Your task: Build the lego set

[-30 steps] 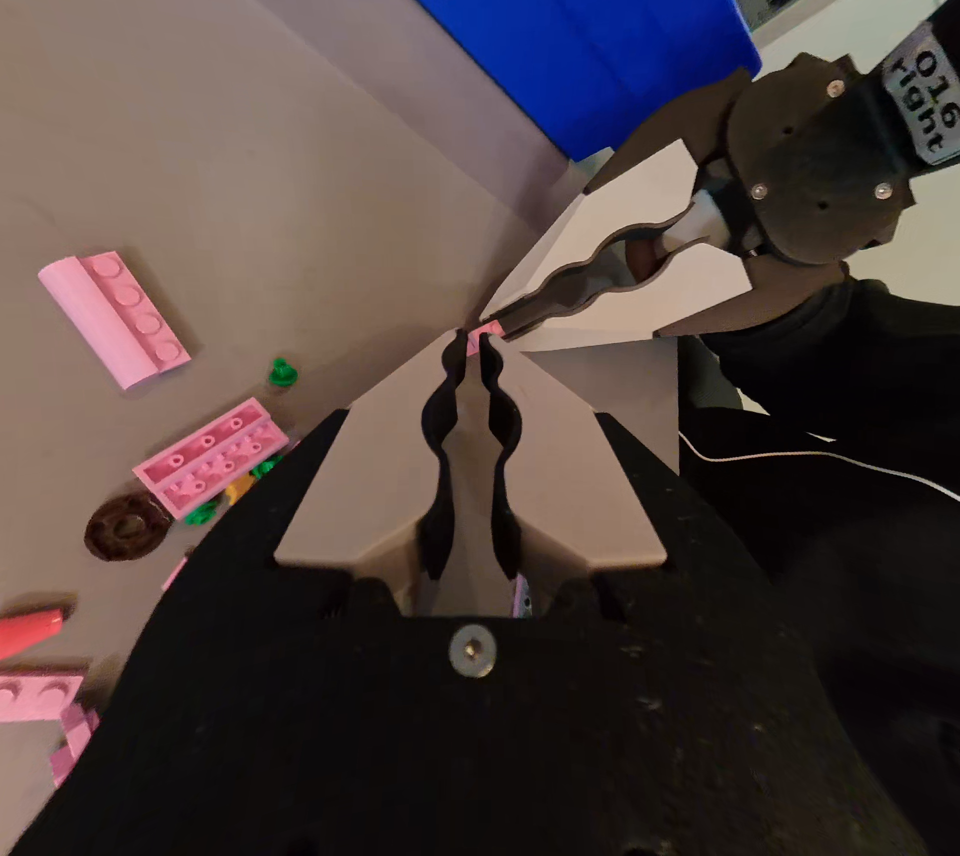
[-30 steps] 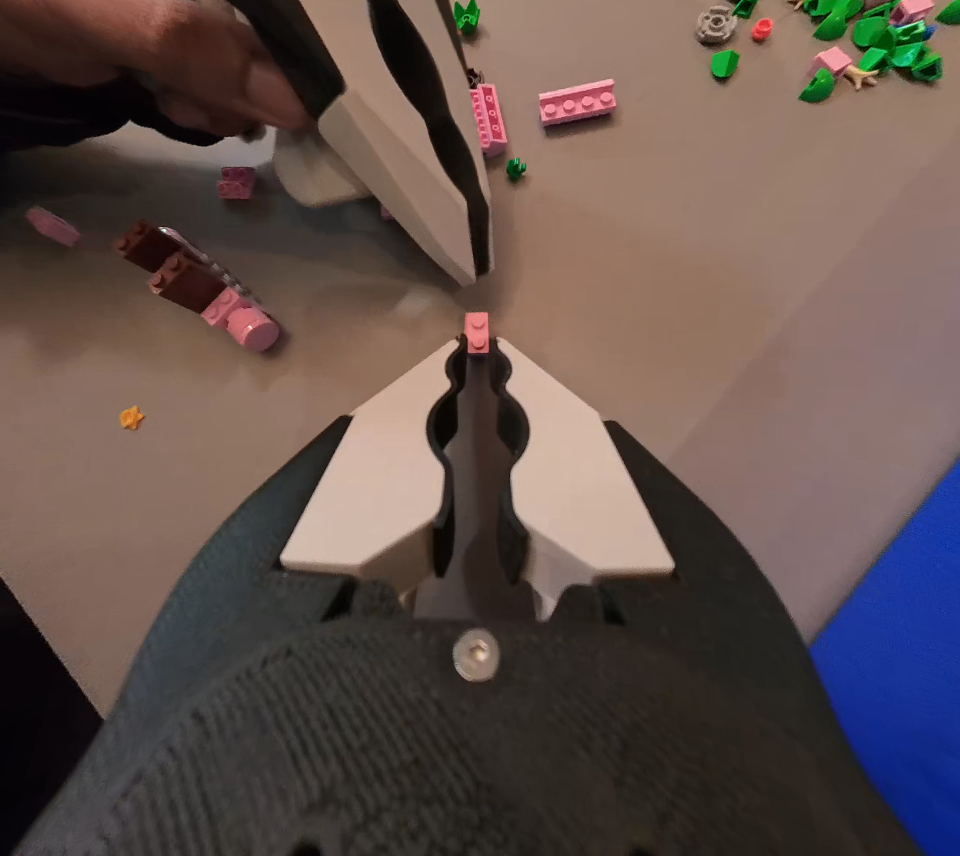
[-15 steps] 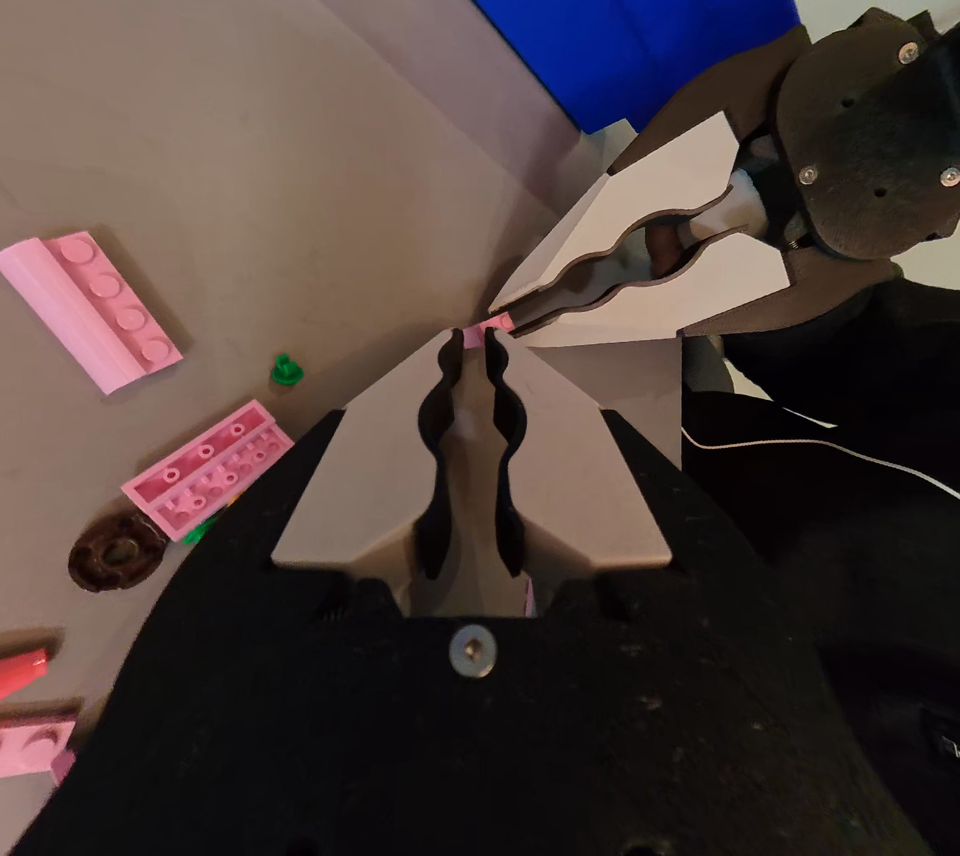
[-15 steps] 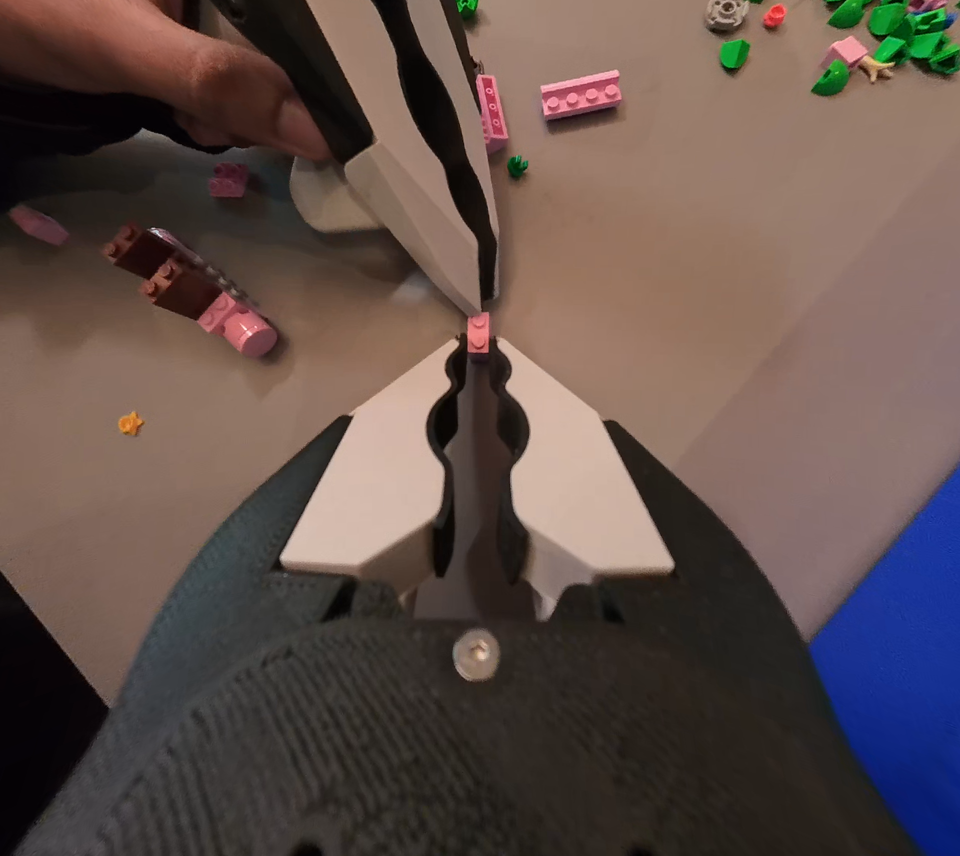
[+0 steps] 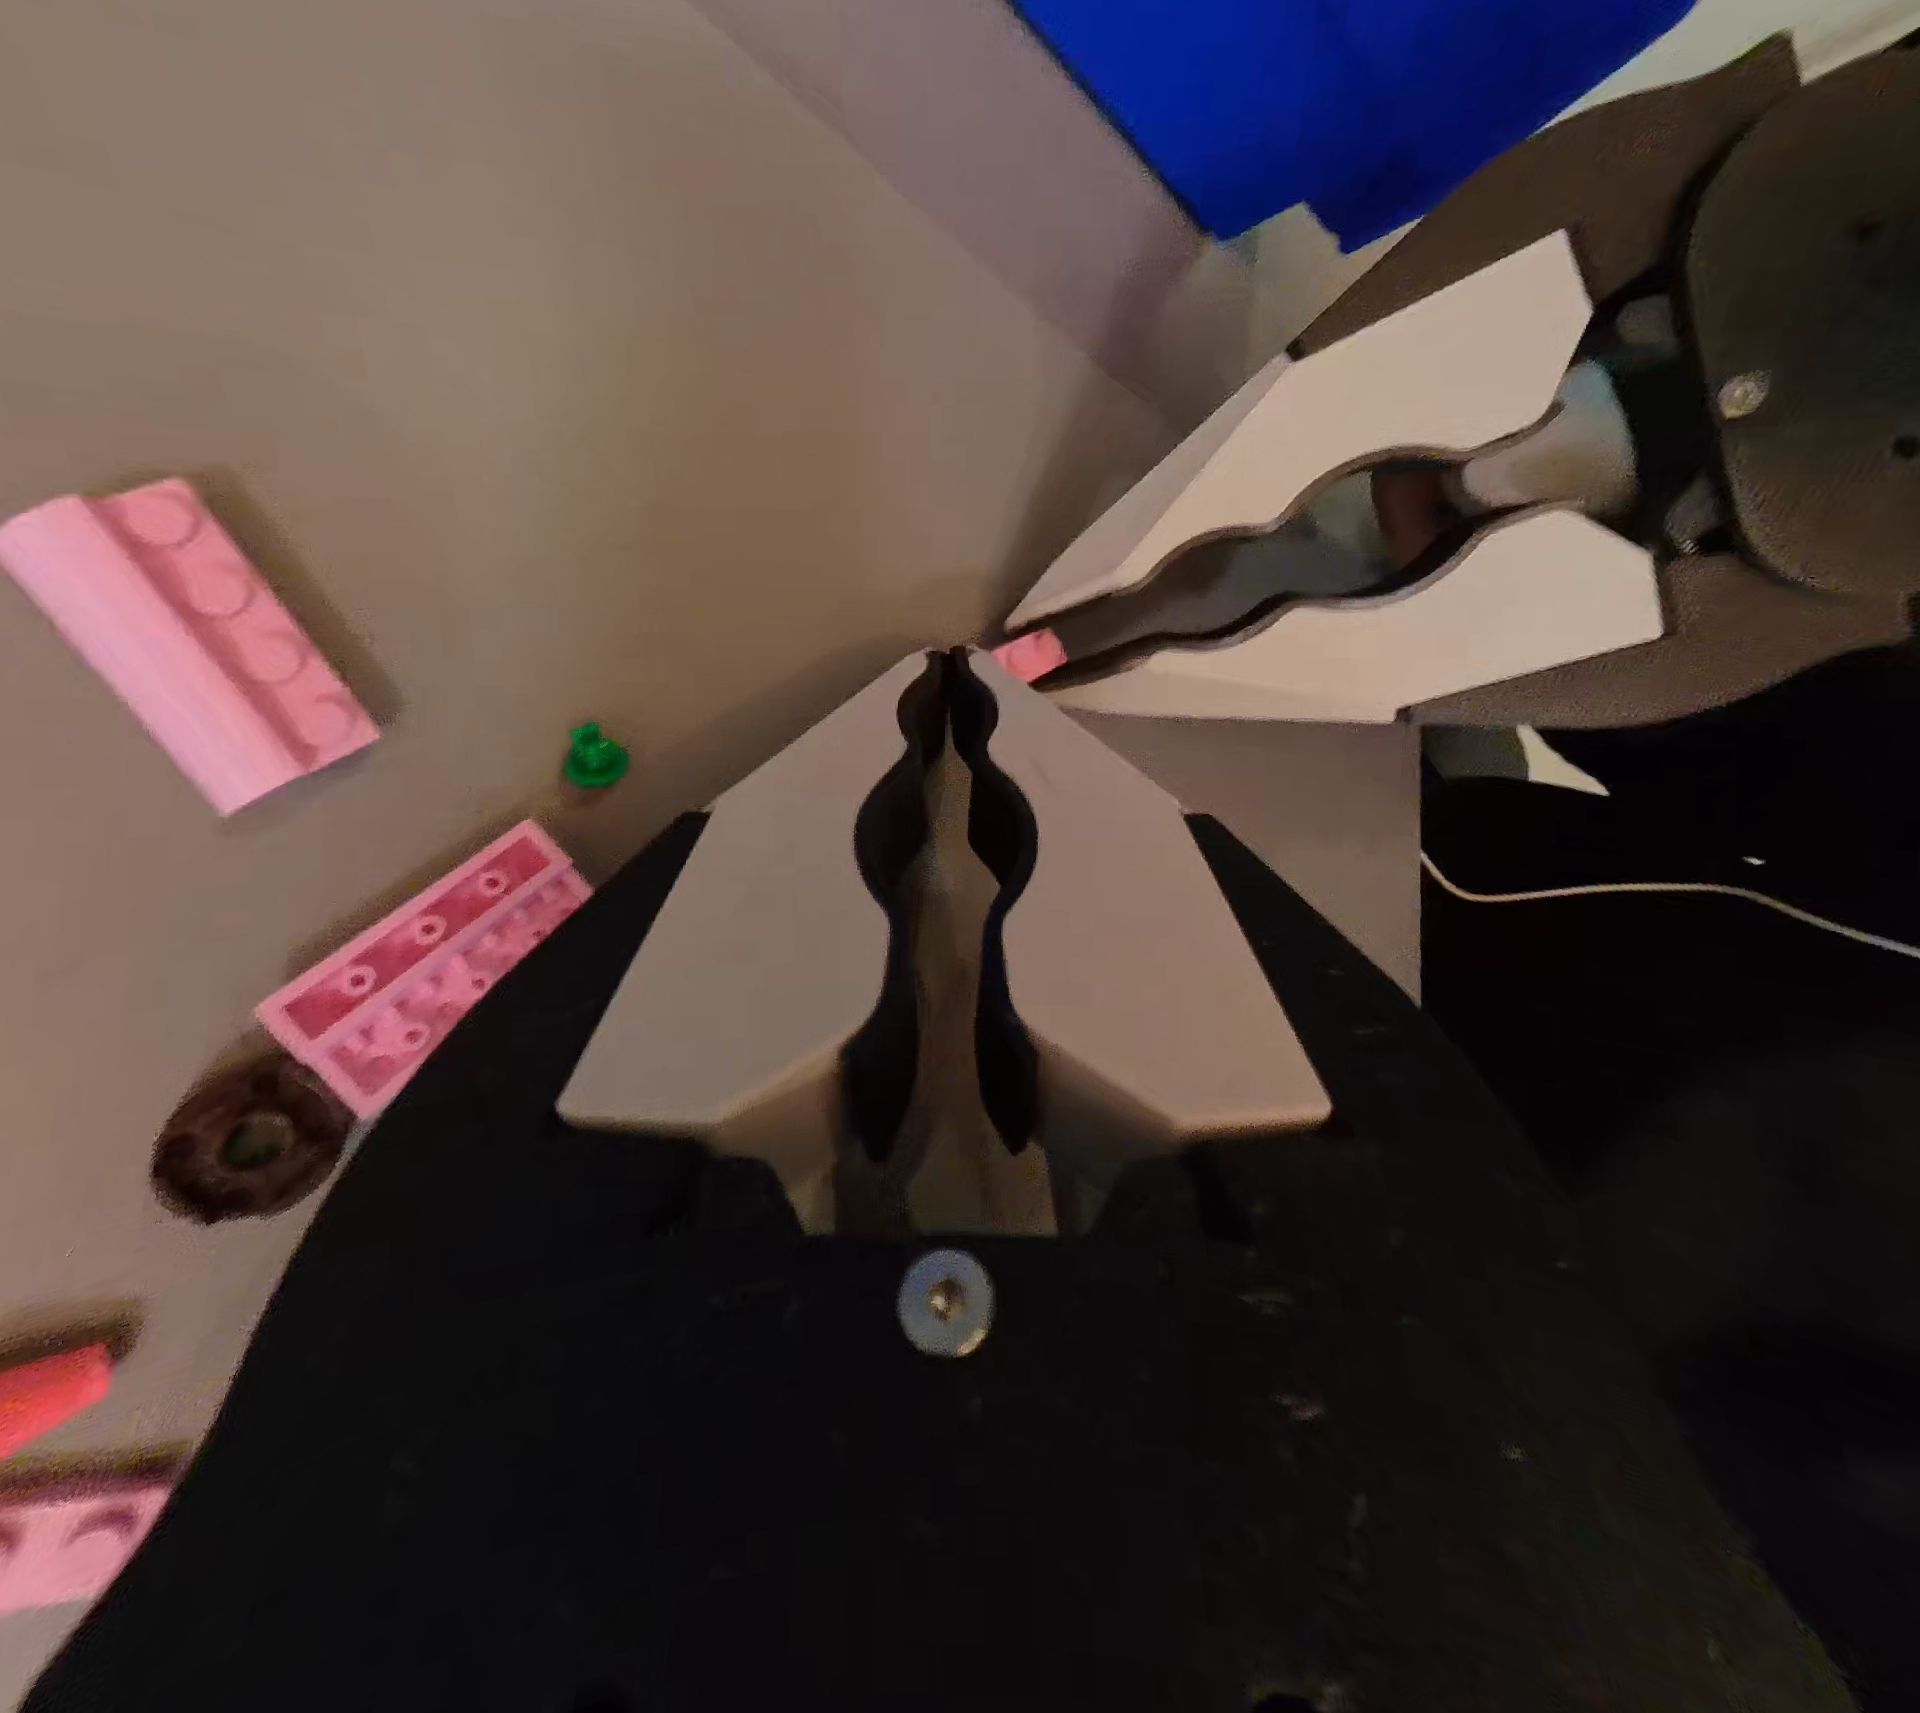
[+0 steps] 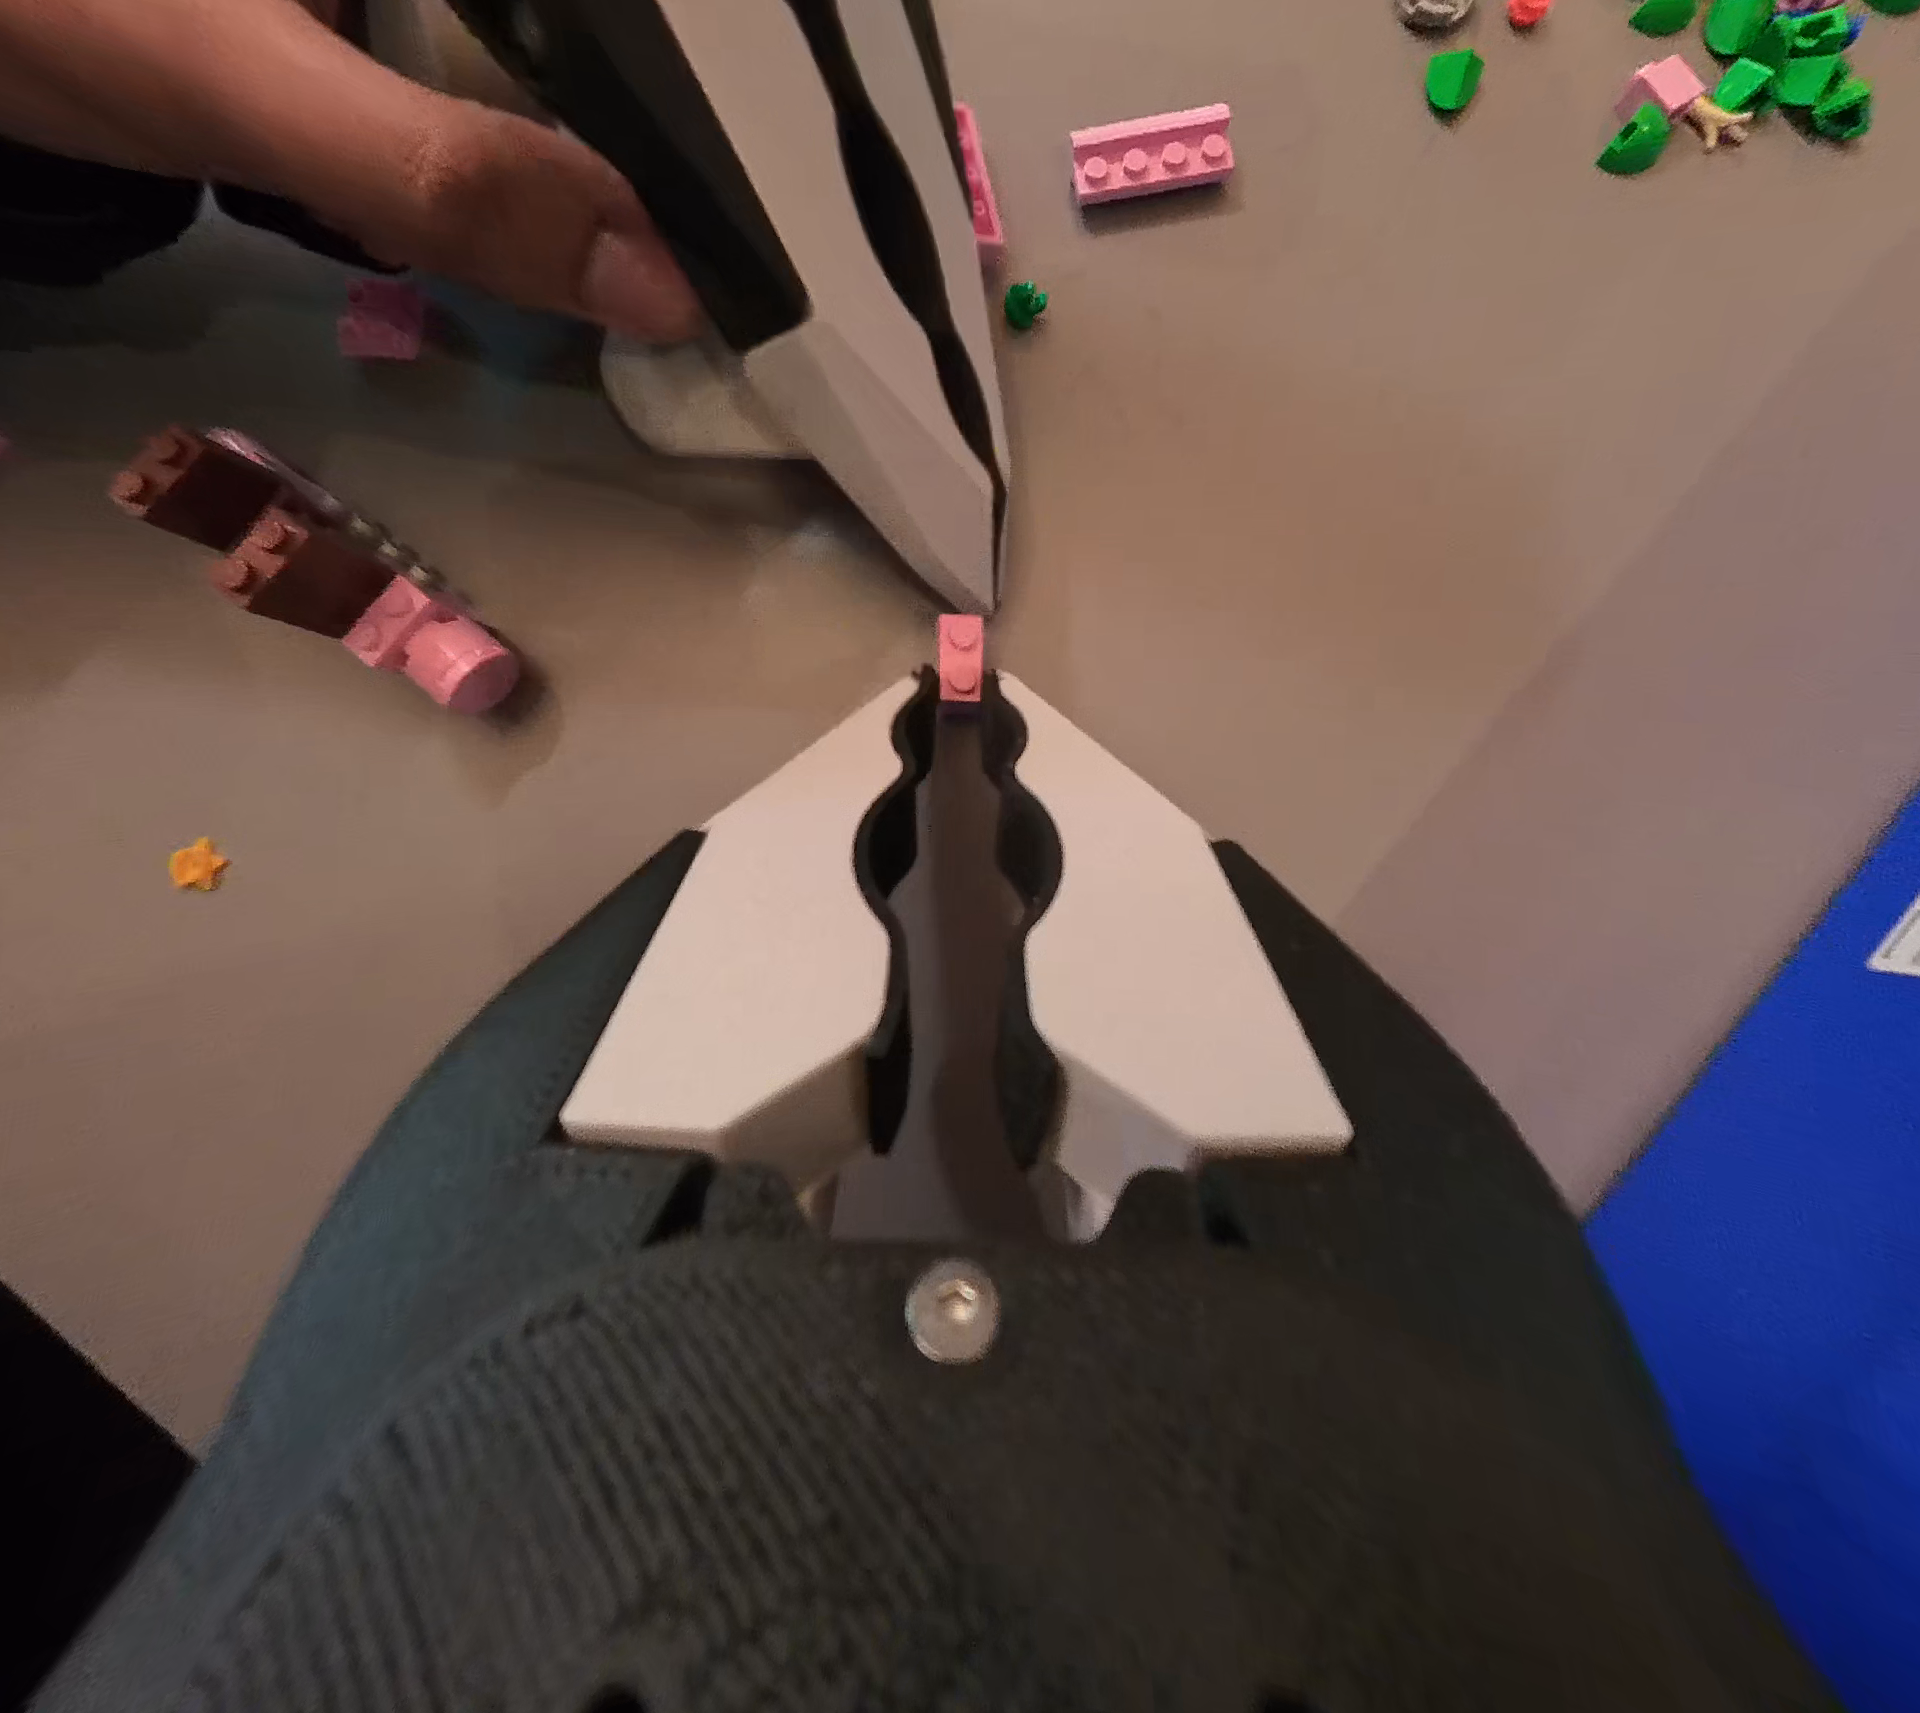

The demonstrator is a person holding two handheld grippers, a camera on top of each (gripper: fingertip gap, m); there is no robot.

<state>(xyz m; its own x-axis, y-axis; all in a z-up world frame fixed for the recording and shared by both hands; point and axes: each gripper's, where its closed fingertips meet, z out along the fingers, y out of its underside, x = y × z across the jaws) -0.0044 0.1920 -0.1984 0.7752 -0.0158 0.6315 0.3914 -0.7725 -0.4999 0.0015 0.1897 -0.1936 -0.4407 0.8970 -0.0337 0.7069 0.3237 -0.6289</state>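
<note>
Both grippers meet tip to tip above the grey table (image 6: 1351,520). Right gripper (image 6: 958,689) pinches a small pink brick (image 6: 960,662) at the very end of its fingers, and the brick sticks out forward. Left gripper (image 5: 948,657) has its fingertips pressed together with nothing between them, just beside that brick. On the table lie a long pink brick (image 6: 1151,153), a brown and pink assembly (image 6: 312,572) and a heap of green pieces (image 6: 1745,32).

The small brick (image 6: 959,664) is sitting between the right gripper (image 6: 957,689) tips, the left gripper (image 6: 987,598) tip just beyond it above the table (image 6: 1351,520).
</note>
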